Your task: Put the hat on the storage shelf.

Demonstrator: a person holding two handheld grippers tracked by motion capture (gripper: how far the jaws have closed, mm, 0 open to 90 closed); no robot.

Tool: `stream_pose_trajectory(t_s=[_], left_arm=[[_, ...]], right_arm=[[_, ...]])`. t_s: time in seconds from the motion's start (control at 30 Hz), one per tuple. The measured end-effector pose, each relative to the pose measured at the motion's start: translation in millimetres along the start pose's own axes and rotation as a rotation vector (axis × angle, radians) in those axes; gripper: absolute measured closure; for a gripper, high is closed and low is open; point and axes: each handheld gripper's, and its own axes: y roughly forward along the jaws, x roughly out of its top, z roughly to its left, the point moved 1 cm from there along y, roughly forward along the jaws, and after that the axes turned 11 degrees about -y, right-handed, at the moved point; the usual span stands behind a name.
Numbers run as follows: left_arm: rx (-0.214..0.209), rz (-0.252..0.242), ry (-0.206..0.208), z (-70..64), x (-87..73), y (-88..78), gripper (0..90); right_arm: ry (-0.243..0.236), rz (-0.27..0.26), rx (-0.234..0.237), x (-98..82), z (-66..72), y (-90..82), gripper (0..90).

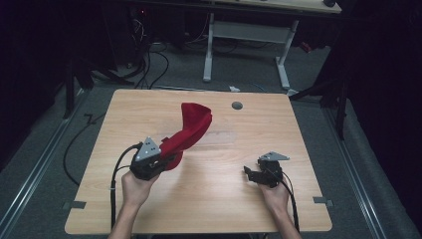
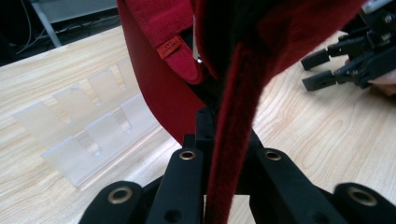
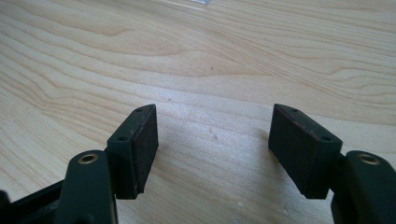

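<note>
Pale wood table (image 1: 209, 199) on grey carpet, dark room around it. The left gripper (image 1: 166, 160), at eight o'clock, is clamped on a red cloth (image 1: 191, 127) lifted toward twelve. The right gripper (image 1: 249, 173), at four o'clock, stands wide open, well apart. The left gripper view reveals a clear plastic rack (image 2: 88, 128) beside the cloth.

Dim lab or workshop, wooden table (image 1: 209, 199) on grey carpet, loose cables (image 1: 149, 64), metal-legged desk (image 1: 249, 35) behind

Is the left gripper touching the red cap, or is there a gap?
Touching. In the left gripper view, the red cap's edge runs between the closed jaws of the left gripper, pinched with no gap.
</note>
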Motion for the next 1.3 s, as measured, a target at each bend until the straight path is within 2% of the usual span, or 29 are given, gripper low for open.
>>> stream_pose_trajectory(t_s=[0.07,0.17,0.2,0.23,0.43,0.6,0.87,1.0,1.13,1.3], left_arm=[[0.001,-0.007,-0.005,-0.1,2.0,-0.4,85.1],[-0.001,-0.028,-0.018,0.5,9.1,-1.7,85.1],[-0.003,-0.037,-0.028,0.6,11.8,-2.0,85.1],[-0.014,-0.055,-0.061,1.7,17.3,-2.5,85.1],[-0.005,-0.094,-0.08,4.8,30.7,0.4,85.0],[0.003,-0.114,-0.078,7.7,38.9,2.6,85.1],[0.005,-0.16,-0.117,15.0,52.6,9.0,85.1],[0.017,-0.178,-0.127,19.0,59.3,12.3,85.1],[0.034,-0.194,-0.117,22.3,65.3,15.9,85.1],[0.048,-0.219,-0.135,29.2,72.4,20.9,85.0]], right_arm=[[-0.005,0.001,-0.001,0.1,1.0,0.1,32.9],[-0.042,0.01,-0.027,0.7,3.9,1.6,32.9],[-0.044,0.01,-0.027,0.9,3.9,1.8,32.8],[-0.042,0.011,-0.026,1.0,3.7,1.9,32.8],[-0.041,0.011,-0.027,0.9,3.9,1.9,32.8],[-0.042,0.01,-0.028,0.9,4.2,1.9,32.6],[-0.042,0.01,-0.028,0.8,4.6,1.7,32.3],[-0.042,0.01,-0.027,0.8,4.7,1.7,32.2],[-0.042,0.01,-0.027,0.8,4.7,1.7,32.2],[-0.044,0.01,-0.027,0.8,4.6,1.8,32.1]])
